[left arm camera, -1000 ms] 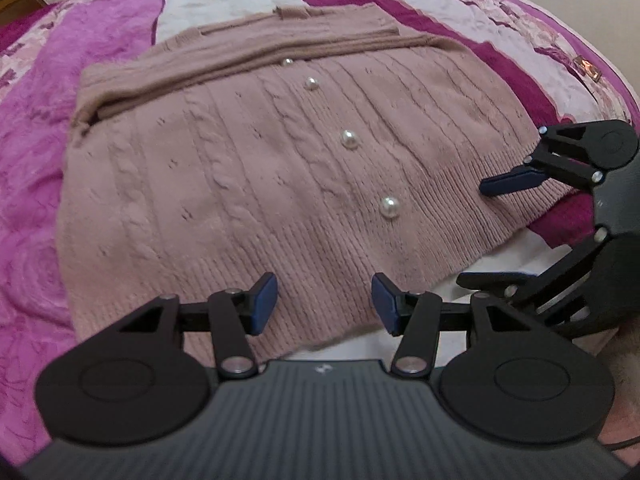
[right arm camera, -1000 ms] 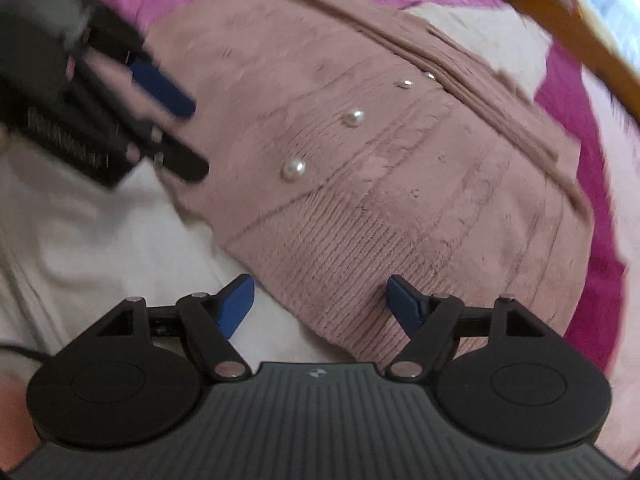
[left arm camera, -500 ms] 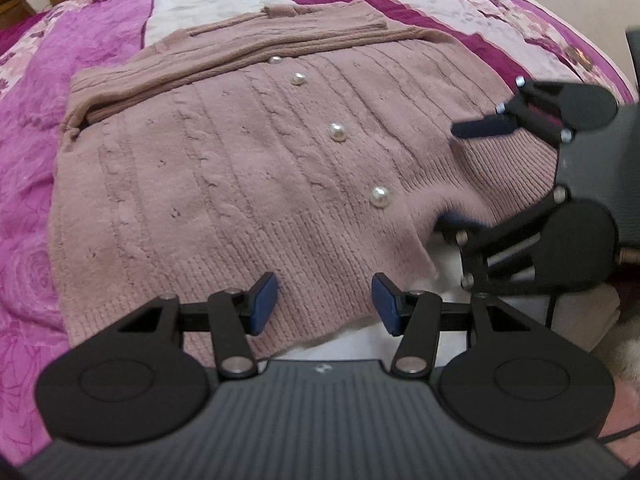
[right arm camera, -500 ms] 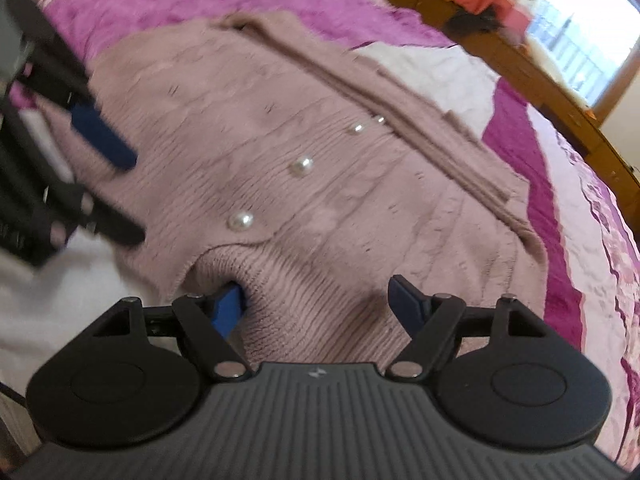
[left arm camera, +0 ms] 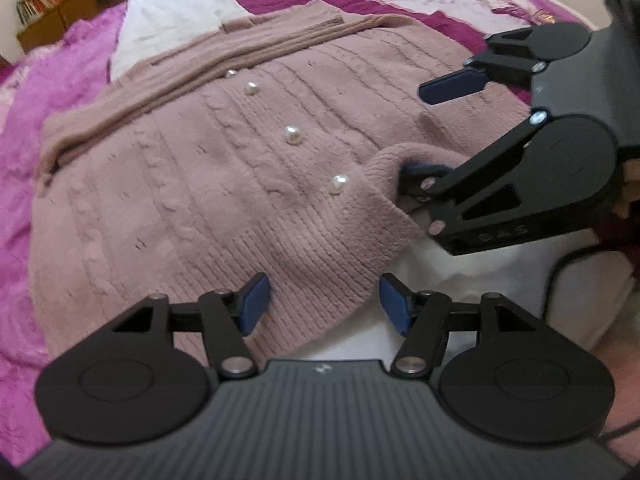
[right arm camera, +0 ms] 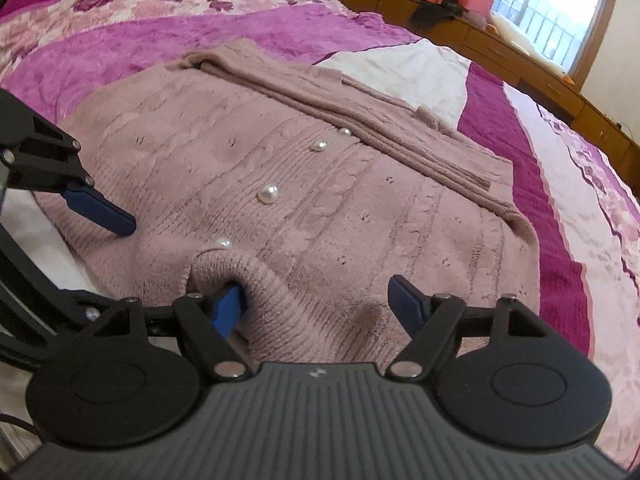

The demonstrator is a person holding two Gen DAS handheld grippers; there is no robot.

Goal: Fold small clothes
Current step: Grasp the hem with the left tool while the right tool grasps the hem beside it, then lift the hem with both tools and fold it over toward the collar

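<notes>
hem (right arm camera: 320,300) at six o'clock drapes one finger of the gaping right gripper (right arm camera: 316,302), so clamp squarely; left gripper (left arm camera: 320,300), jaws just widening, straddles the cardigan (left arm camera: 200,184) edge.

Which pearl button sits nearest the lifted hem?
The lowest button, right at the hem bump; the other three run up the cardigan.

I see a matt, fuzzy cable-knit cardigan (left arm camera: 192,200) with glossy pearl buttons (left arm camera: 292,135), a velvety bedspread (right arm camera: 132,40), and matt black plastic on my left hand-held gripper (left arm camera: 320,300).
</notes>
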